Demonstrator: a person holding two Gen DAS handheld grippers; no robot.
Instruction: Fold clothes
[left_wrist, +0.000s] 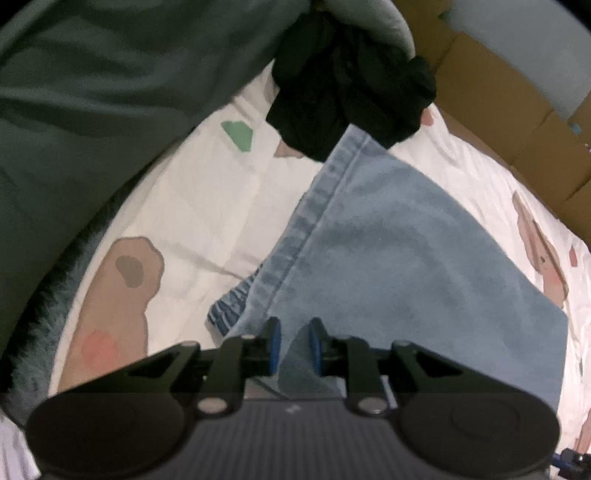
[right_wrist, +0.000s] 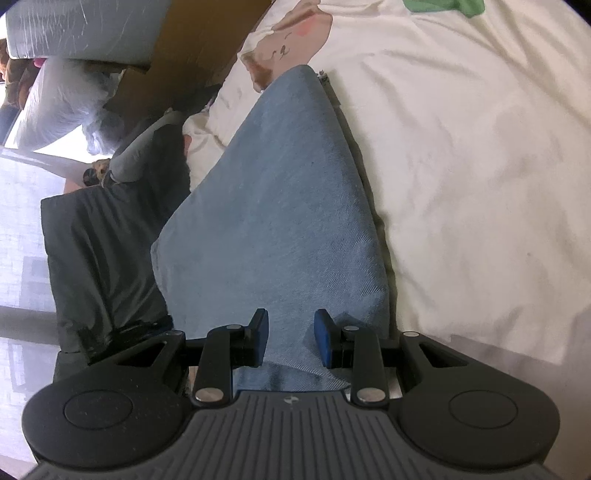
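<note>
1. The bed sheet (left_wrist: 192, 206) is cream with cartoon bears and a green patch at 11 o'clock
2. The jeans (left_wrist: 406, 251) lie across the sheet, hem pointing to 12 o'clock, touching a black garment (left_wrist: 343, 96)
3. Cardboard boxes (left_wrist: 491, 96) stand beyond the bed at 1 o'clock
4. The left gripper (left_wrist: 294, 345) pinches denim between its nearly closed pads
5. The right gripper (right_wrist: 291, 338) pinches a bunched fold of the jeans; pale floor (right_wrist: 22, 236) lies at 9 o'clock

Low in each frame, the black left gripper (left_wrist: 294, 345) and black right gripper (right_wrist: 290, 339) are clamped on cloth.
</note>
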